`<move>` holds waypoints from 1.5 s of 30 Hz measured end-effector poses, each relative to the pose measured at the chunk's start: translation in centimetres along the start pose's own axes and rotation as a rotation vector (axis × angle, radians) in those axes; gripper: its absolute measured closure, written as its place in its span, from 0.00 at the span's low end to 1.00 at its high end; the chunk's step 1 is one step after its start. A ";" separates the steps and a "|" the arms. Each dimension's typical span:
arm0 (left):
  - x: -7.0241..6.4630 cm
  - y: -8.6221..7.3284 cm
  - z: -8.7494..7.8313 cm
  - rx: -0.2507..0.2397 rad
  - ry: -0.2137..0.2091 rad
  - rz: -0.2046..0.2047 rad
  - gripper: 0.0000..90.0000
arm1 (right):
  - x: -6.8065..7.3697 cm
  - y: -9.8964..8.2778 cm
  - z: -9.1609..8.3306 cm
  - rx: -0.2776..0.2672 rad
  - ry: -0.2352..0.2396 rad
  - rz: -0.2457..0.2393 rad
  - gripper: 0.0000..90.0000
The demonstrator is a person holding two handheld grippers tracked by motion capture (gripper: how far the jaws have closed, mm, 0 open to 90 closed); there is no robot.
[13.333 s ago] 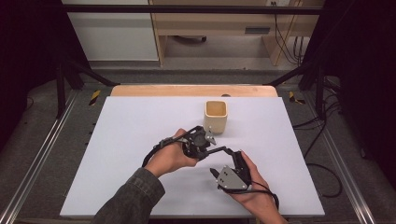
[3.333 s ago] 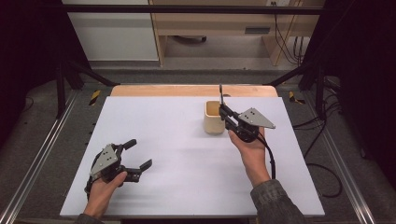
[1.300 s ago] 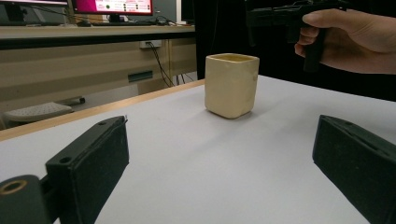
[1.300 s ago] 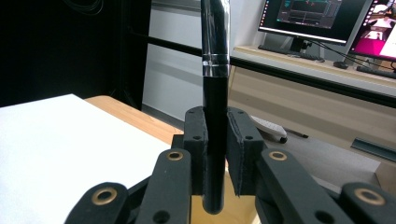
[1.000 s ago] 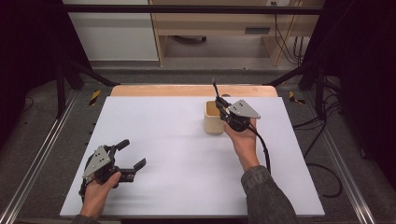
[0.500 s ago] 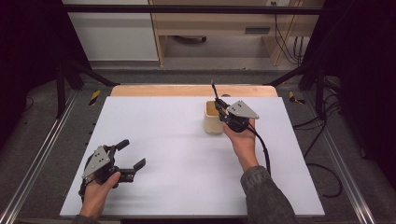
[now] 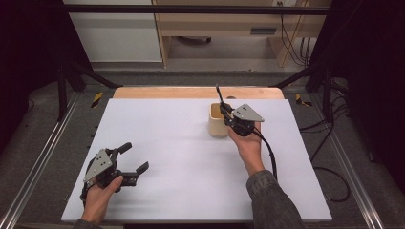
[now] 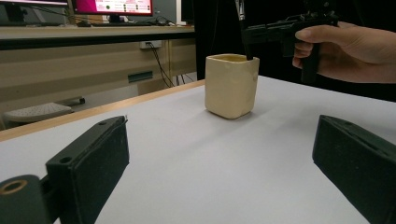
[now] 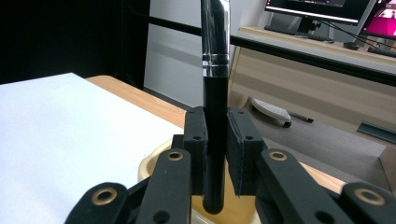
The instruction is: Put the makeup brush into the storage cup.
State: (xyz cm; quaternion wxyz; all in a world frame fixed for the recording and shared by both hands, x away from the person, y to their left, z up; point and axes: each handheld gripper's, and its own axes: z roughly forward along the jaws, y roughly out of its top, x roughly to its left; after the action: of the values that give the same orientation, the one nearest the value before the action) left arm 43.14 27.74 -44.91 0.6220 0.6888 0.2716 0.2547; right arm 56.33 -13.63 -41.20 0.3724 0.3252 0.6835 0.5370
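A cream square cup [image 7: 217, 128] stands on the white table top [image 7: 181, 148], right of the middle. My right gripper [image 7: 225, 113] hovers at its rim, shut on a black stick-like tool [image 7: 218, 94] with a silver band, held upright. In the right gripper view the pads [image 9: 194, 140] clamp the tool [image 9: 215, 93], whose lower end hangs inside the cup's mouth [image 9: 149, 164]. My left gripper [image 7: 135, 156] rests near the front left corner, open and empty. The left gripper view looks between its wide jaws at the cup [image 8: 231, 86] and the tool [image 8: 244, 42].
A wooden strip [image 7: 191, 92] runs along the table's far edge. Metal rails [image 7: 36, 162] flank both sides, and cables [image 7: 329, 171] lie on the floor at the right. Shelving and monitors stand beyond the table.
Since the earliest frame the hands have parted: the left to the front left corner, the right to the cup with the tool. Over the last second nothing has visibly moved.
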 end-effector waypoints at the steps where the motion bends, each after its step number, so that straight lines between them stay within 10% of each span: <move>1: 0.0 0.0 0.0 0.001 -0.001 0.001 0.04 | 0.0 0.0 0.0 0.001 0.001 -0.001 0.88; 45: 0.0 0.1 -0.1 -0.006 0.003 -0.008 0.03 | 0.8 -0.9 -1.5 0.031 0.018 0.005 0.76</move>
State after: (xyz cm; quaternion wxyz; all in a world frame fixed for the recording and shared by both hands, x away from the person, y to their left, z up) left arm 43.09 27.81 -44.78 0.6248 0.6855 0.2743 0.2541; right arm 54.57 -13.89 -41.94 0.3599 0.3277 0.6943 0.5302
